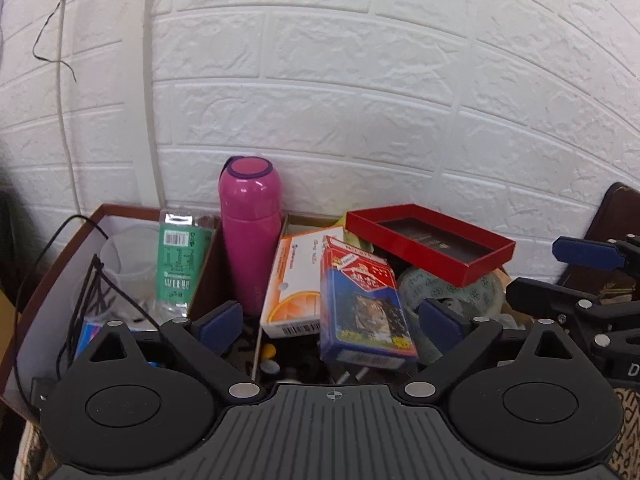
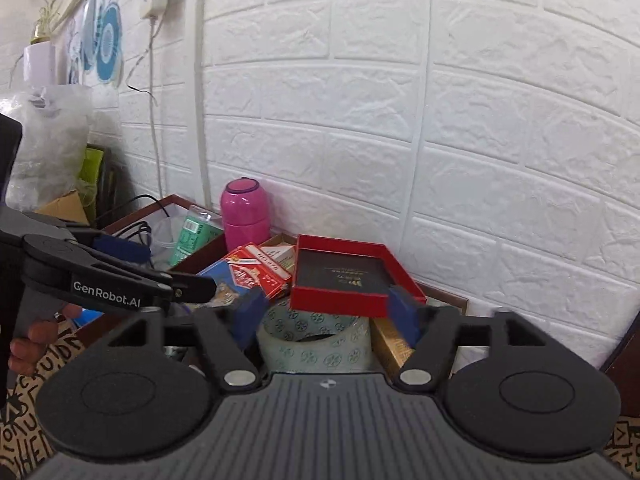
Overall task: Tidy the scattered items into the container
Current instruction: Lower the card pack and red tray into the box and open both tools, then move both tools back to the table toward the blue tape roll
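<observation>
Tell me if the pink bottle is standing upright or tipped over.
Upright. The pink bottle stands on its base against the white brick wall, with its cap on top.

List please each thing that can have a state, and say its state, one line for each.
Left gripper: open, holding nothing.
Right gripper: open, around the near wall of the red box, not clamped.
Red box: lidless, tilted, resting on the pile.
Pink bottle: upright, cap on.
Tape roll: lying flat under the red box.
Blue card box: closed, leaning on the pile.
Orange carton: closed, leaning.
</observation>
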`<state>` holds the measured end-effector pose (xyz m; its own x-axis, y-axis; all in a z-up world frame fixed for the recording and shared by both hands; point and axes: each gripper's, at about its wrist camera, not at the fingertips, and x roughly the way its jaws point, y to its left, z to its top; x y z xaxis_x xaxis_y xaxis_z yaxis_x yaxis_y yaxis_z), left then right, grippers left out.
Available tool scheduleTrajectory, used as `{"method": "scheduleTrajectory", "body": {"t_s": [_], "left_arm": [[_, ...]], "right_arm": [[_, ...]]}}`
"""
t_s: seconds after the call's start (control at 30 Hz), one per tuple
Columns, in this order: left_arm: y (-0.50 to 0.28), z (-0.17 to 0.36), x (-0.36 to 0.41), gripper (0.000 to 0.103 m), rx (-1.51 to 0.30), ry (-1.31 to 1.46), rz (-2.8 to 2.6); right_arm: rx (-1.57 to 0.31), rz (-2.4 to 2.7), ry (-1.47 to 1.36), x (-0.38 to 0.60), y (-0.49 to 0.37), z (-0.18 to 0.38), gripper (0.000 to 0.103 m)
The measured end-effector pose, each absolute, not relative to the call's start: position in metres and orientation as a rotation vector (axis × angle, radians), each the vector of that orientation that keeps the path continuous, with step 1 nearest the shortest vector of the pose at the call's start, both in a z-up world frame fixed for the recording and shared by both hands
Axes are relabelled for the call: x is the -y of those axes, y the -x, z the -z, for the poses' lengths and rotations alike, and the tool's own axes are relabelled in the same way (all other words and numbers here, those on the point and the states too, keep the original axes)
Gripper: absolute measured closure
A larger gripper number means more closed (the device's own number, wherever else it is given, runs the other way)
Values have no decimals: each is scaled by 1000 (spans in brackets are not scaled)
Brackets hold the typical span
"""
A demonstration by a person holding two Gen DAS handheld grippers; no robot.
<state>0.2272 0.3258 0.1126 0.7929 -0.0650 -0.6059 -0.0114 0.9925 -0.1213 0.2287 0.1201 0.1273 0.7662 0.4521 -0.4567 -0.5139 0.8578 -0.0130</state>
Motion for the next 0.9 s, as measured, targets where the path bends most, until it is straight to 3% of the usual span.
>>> {"method": "scheduleTrajectory", "body": {"t_s": [0.07,0.17,0.37,0.6,0.9], "left_arm": [[-210,-113,-318,0,-653,147,56],[-180,-114,-300,0,-641,145,80],[-119,-103,-253,0,-583,145,162],[-70,-41,-187,0,-603,216,232],[-89,15,-112,5,-644,229,279]], "right_arm": [[-430,-540,134,-114,-214,-131,3],[-417,-561,134,-101,-192,-136,1],[-435,-597,84,-51,-145,-133,0],[-463,-505,93,10,-101,-100,0],[-564,-418,16,82,-104,-57,1]]}}
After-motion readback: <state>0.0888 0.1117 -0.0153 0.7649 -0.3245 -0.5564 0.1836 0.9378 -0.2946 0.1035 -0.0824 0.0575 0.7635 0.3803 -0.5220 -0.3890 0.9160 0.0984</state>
